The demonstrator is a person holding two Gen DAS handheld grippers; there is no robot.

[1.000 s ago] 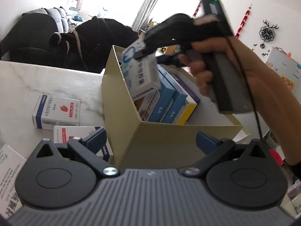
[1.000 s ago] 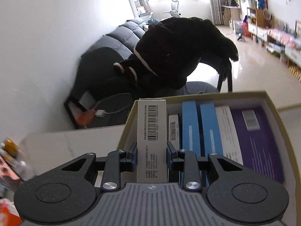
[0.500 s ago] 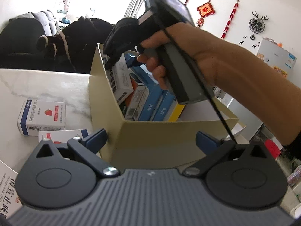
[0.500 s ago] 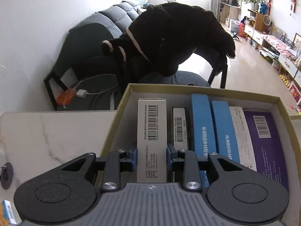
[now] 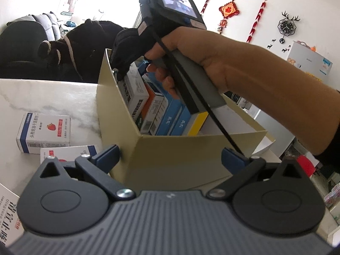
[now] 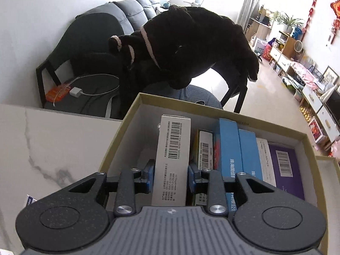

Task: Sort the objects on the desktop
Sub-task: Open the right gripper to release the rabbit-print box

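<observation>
Veined marble tabletop (image 6: 53, 140); right claw (image 6: 171, 175) pinching flat white carton (image 6: 173, 157) inside cardboard box (image 6: 131, 114).

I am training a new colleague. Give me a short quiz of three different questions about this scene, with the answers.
1. True or false: the right gripper holds a white carton.
2. Where is that carton? A) on the marble table B) inside the cardboard box C) on the sofa
3. Fill in: the left gripper is ____ and holds nothing.

Key: 1 true; 2 B; 3 open.
</observation>
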